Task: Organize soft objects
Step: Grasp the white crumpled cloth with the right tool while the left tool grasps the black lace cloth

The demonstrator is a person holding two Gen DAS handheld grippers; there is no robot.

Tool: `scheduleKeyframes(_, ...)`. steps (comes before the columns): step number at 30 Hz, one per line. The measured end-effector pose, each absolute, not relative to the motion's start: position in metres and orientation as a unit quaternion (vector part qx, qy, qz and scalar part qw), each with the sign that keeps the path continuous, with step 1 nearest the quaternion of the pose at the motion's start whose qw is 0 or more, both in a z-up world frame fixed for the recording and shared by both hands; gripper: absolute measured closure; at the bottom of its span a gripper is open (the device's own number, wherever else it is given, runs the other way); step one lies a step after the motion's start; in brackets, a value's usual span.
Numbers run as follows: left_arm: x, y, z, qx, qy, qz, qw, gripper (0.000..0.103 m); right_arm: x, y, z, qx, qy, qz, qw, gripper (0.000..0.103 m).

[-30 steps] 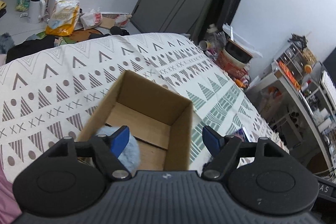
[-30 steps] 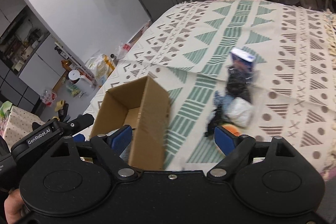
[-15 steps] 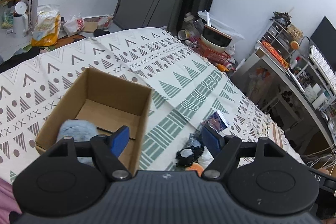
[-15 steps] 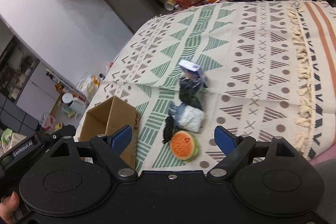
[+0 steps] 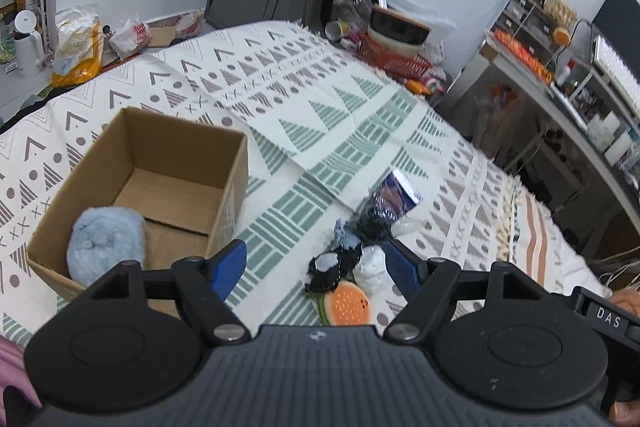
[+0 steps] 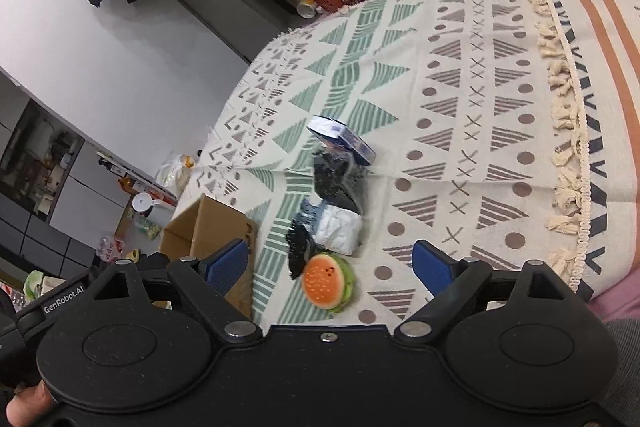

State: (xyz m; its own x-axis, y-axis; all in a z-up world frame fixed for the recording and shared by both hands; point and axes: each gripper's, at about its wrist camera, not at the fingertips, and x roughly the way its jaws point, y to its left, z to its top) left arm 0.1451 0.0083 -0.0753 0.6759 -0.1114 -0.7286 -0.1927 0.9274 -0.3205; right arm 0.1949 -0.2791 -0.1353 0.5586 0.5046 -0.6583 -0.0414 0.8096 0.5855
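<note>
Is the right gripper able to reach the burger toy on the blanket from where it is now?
Probably yes. The right gripper is open and empty, and the burger toy lies just ahead between its fingers, with nothing over it. Only a black cloth touches its far side.

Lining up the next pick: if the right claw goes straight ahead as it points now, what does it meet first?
Probably the round orange-and-green burger plush, lying between the open right claw fingers on the patterned blanket; depth is uncertain.
</note>
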Motion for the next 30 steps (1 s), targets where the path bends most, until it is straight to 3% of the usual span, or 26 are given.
scheduleKeyframes(17, 0.178, -0.027, -0.109, -0.156, 0.438, 0.019, 0.885, 0.031, 0.232, -0.283, -0.187, 0.333, 0.476, 0.164, 0.797, 0.014)
scheduleKeyframes(27, 0.209, -0.038, -0.14, -0.157, 0.46, -0.002, 0.874, 0.036, 0.256, -0.277, -0.222, 0.366, 0.501, 0.165, 0.767, 0.033)
scheduleKeyframes(30, 0.216, -0.037, -0.153, -0.167, 0.47, 0.002, 0.867, 0.041, 0.263, -0.275, -0.232, 0.377, 0.508, 0.169, 0.755, 0.034)
